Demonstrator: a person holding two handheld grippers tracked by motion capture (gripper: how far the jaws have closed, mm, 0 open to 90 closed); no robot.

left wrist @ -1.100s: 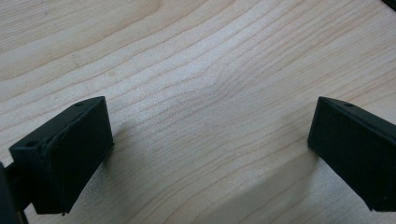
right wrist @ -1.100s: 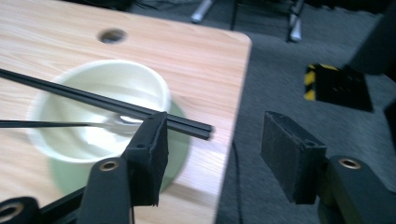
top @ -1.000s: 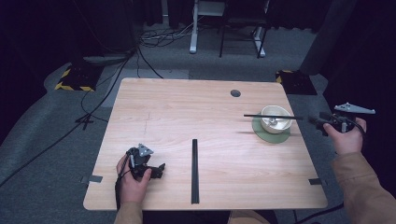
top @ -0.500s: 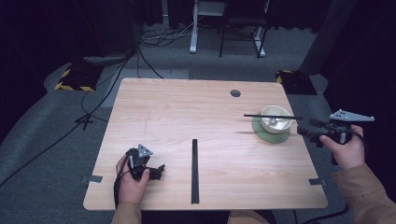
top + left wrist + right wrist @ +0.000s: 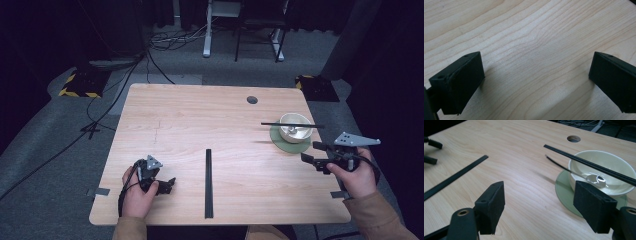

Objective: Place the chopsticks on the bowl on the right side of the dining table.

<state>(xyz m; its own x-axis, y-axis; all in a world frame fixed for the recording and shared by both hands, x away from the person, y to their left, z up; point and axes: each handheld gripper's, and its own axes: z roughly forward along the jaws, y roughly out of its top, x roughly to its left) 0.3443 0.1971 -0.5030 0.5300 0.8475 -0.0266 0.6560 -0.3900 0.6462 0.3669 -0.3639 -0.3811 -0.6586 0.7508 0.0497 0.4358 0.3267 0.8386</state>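
Note:
A pale bowl [image 5: 296,133] stands on a green saucer [image 5: 281,144] at the table's right side. Black chopsticks [image 5: 280,123] lie across its rim, and a metal spoon [image 5: 596,179] rests inside. My right gripper [image 5: 310,152] hovers just in front of the saucer, near the right edge, pointing left. Its jaws have just been opening and stand open with nothing between them. In the right gripper view the bowl [image 5: 599,165] sits beyond the right jaw. My left gripper [image 5: 166,185] rests near the front left, open over bare wood [image 5: 536,50].
A long black strip [image 5: 208,182] lies on the wooden table [image 5: 200,125] at the front middle, pointing away from me. A round cable hole [image 5: 252,100] sits at the back right. Cables and chair legs stand on the floor beyond.
My right hand has come from beside the bowl toward the near side and slightly left. Its jaws have spread wider. The left hand has not moved.

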